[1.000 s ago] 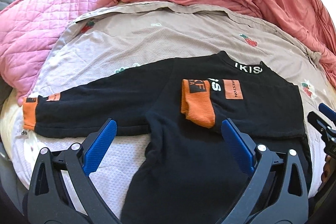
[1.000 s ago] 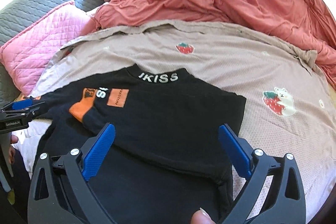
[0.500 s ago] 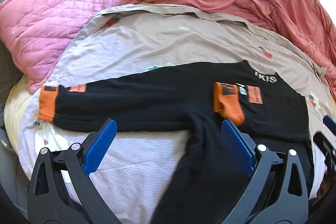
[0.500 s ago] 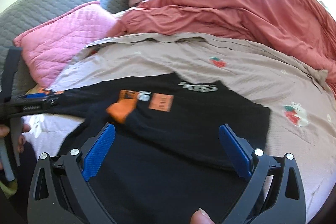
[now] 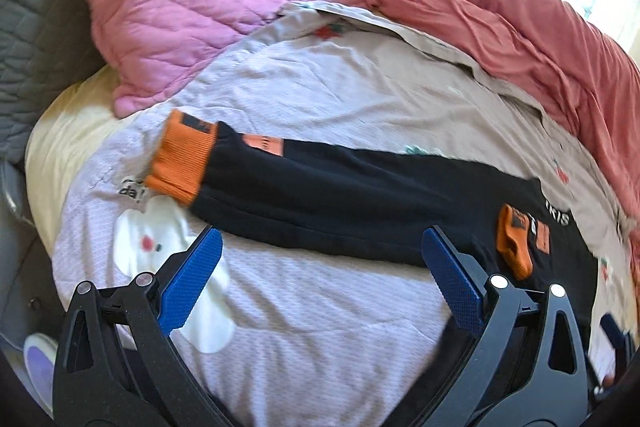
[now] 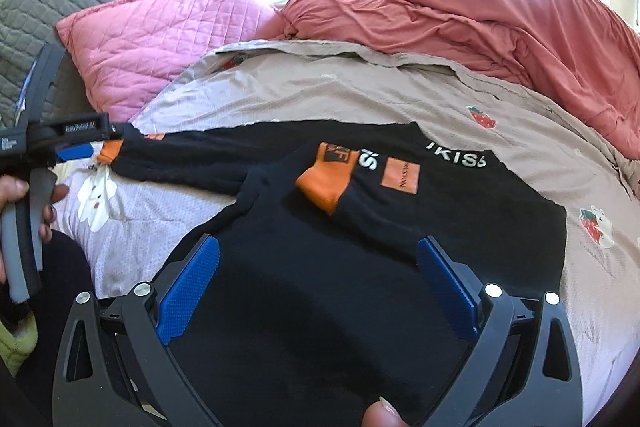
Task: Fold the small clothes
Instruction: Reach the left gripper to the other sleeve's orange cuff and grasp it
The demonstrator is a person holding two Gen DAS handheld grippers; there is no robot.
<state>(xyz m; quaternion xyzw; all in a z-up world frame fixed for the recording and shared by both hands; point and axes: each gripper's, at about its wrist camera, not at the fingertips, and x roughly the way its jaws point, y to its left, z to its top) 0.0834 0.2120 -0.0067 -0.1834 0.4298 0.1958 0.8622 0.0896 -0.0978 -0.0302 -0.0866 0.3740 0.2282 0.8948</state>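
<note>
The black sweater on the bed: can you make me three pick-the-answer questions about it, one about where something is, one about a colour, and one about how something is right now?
1. Where does the folded sleeve's cuff lie?
A. on the sweater's chest
B. on the pink pillow
C. off the bed

2. What colour are the cuffs?
A. green
B. orange
C. white

3. How is the other sleeve?
A. rolled into a ball
B. tucked under the pillow
C. stretched out flat to the side

Answers:
1 A: the folded cuff rests on the black sweater below the collar lettering.
2 B: both it and the outstretched cuff are orange.
3 C: the long sleeve lies straight on the bedsheet, ahead of the open left hand-held gripper.
</note>
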